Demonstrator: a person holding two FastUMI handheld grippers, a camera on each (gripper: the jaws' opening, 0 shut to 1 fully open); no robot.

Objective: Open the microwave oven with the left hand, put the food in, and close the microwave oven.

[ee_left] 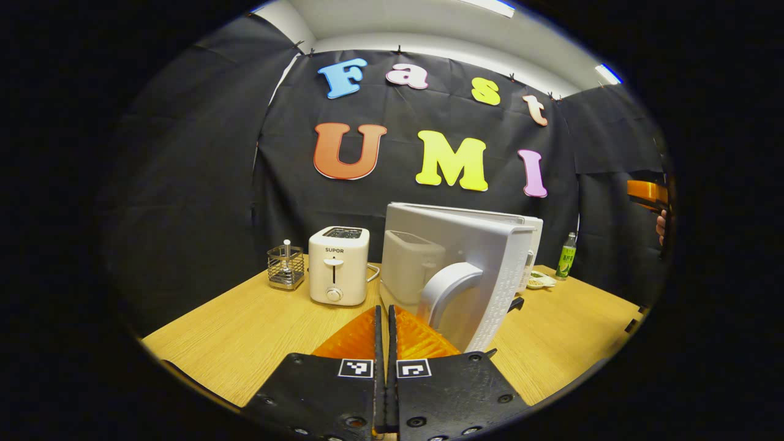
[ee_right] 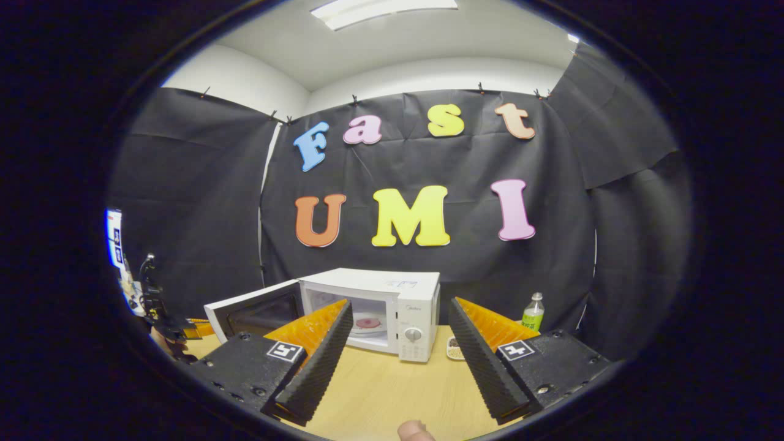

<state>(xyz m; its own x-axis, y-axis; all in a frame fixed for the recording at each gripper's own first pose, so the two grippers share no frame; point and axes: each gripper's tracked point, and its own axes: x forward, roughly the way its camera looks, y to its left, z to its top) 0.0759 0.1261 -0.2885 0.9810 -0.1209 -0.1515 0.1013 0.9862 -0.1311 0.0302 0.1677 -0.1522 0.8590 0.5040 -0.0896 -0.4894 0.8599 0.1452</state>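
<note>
Right gripper view has the microwave (ee_right: 373,312) front-on at about 6 o'clock, sitting on the wooden table (ee_right: 392,392) against the black cloth wall. Its door (ee_right: 254,315) hangs open to the 9 o'clock side, and inside on the turntable there's a plate with something pink and round on it (ee_right: 368,323), so that's the food. The right gripper (ee_right: 398,358) frames all this with its fingers spread wide, nothing between them. Ridged, zigzag-textured pads run along the inner faces. A small dish (ee_right: 454,349) of something sits just right of the microwave, with a green plastic bottle (ee_right: 533,312) behind it at 4 o'clock. Way over at 8 o'clock you can spot the other gripper and the hand holding it.

Left gripper view gets the same microwave from the door side instead: the white door (ee_left: 471,275) is edge-on, and its curved handle (ee_left: 450,288) sticks out just past the left gripper (ee_left: 387,343), whose fingers are pressed together with nothing gripped. Can't see the cavity from here. What this angle adds is a boxy cream toaster (ee_left: 339,265) at 9 o'clock of the door and a little wire-mesh holder (ee_left: 286,267) with a utensil standing in it farther left. The bottle and dish peek out at 3 o'clock.
</note>
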